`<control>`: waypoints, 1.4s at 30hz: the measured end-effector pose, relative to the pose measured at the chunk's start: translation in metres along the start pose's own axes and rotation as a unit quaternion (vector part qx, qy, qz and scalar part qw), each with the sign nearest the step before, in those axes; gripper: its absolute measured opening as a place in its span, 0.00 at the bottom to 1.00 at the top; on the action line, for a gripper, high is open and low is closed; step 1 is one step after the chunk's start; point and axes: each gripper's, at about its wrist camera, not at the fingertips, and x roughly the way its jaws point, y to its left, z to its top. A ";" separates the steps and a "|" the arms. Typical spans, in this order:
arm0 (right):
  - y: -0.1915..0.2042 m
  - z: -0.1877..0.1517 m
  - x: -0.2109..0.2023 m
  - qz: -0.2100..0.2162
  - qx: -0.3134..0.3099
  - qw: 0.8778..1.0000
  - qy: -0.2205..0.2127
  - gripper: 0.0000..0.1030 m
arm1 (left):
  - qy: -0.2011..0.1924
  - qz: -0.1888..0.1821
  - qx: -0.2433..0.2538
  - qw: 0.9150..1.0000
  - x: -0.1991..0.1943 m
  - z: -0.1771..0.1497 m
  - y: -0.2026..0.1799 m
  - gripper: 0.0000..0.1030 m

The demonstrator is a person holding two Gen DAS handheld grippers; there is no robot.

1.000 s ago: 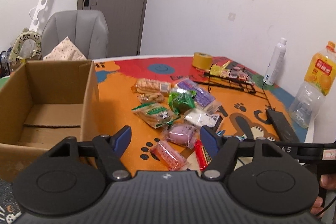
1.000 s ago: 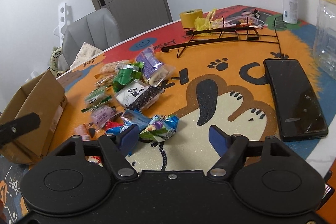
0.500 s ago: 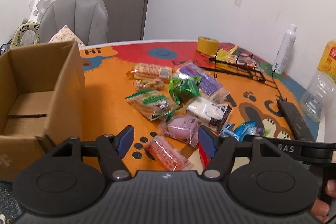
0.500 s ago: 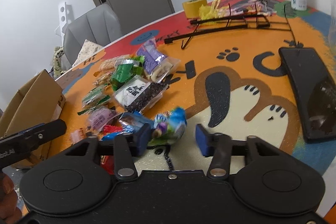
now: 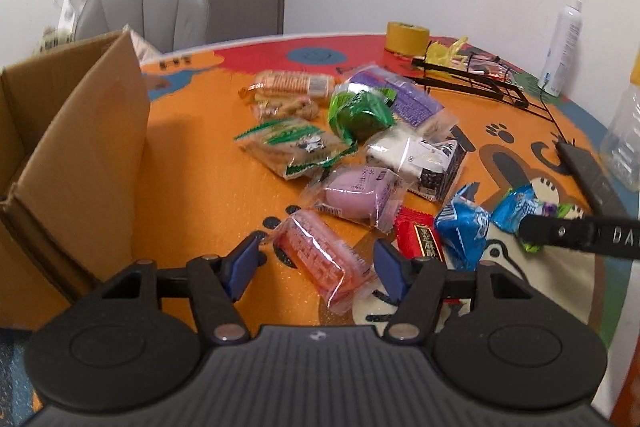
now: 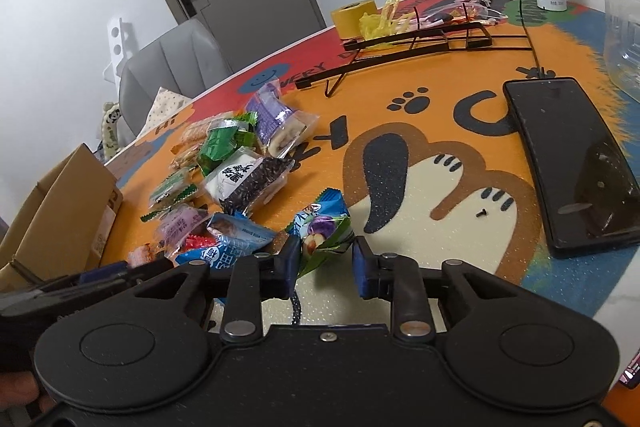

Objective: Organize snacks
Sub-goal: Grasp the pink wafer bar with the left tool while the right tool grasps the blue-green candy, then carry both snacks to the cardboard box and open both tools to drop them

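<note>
Two grippers: both are down at the near edge of the snack pile (image 5: pixel 360 155), so it could get crowded.
Right gripper (image 6: pixel 326 259): fingers clamped on the blue-green candy packet (image 6: pixel 322 233), which is pinched between the blue pads at the near end of the pile.
Left gripper (image 5: pixel 316 263): fingers apart and closing, with the pink wafer pack (image 5: pixel 320 259) lying between them on the table mat (image 5: pixel 192 195); pads don't look like they're pressing on it yet.
Box: the cardboard box (image 5: pixel 80 147) sits open on the left, well apart from the candy, just beside the pile's left side. My guess is that's where everything goes.
Risk 1: the candy wrapper is crinkly and slick, and the grip looks to be on a corner, so it could slip out on the way over.
Risk 2: the pink pack lies diagonal to the left jaws, so it might twist or skid out instead of getting caught.
Risk 3: the red packet (image 5: pixel 420 239) and blue packet (image 5: pixel 462 227) are touching the right-hand finger, so either could get dragged along.
Risk 4: the right's route to the box crosses the left gripper.
</note>
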 end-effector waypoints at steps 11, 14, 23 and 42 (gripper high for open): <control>0.005 -0.002 -0.015 -0.002 -0.001 1.000 -0.013 0.25 | -0.009 -0.007 -0.008 1.000 -0.011 -0.002 0.010 0.19; 0.007 -0.002 -0.019 -0.001 -0.002 1.000 -0.015 0.25 | -0.015 -0.017 -0.011 1.000 -0.020 -0.004 0.011 0.18; 0.028 0.001 -0.037 0.012 -0.022 0.999 -0.034 0.25 | -0.058 -0.022 -0.017 0.998 -0.058 0.001 0.018 0.18; 0.093 0.005 -0.066 0.046 -0.065 0.995 -0.062 0.25 | -0.132 -0.001 -0.050 0.990 -0.130 0.005 0.065 0.18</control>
